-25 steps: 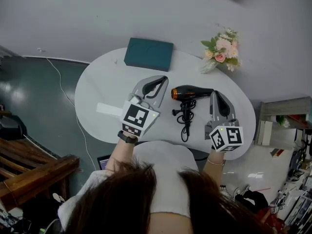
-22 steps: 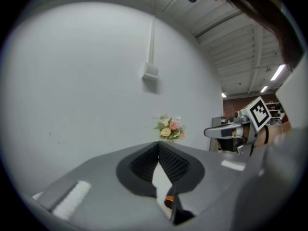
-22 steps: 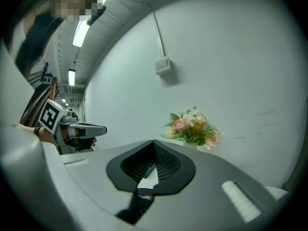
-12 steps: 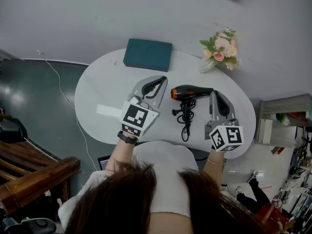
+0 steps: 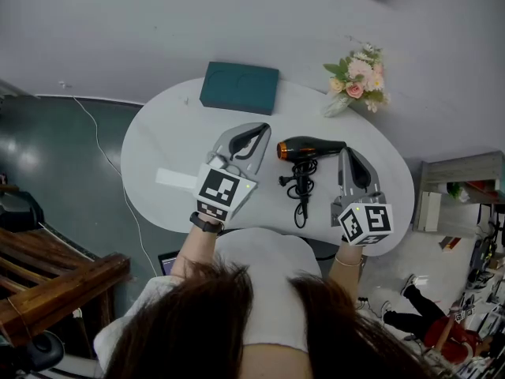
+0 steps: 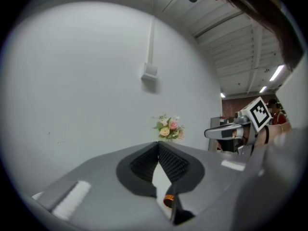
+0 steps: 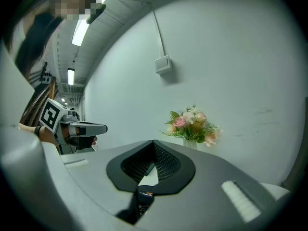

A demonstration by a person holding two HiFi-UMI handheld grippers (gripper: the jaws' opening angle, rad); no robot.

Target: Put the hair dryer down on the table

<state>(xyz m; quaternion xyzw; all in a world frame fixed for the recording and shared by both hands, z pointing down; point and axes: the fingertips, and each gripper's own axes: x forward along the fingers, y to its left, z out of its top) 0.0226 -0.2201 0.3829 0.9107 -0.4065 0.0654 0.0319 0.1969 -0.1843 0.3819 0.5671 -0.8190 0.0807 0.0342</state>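
Looks done: hair dryer (image 5: pixel 309 148) flat on bench (image 5: pixel 173 140), frame centre, cord (image 5: pixel 300 200) trailing toward lower edge. Left tool (image 5: pixel 263 129) and right tool (image 5: pixel 347 153) flanking it, both closed, empty, not touching. Nothing left to place.

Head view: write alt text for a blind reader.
A black hair dryer lies on a white table between the left claw and right claw, both shut and empty. A teal box and flowers sit at the far edge.
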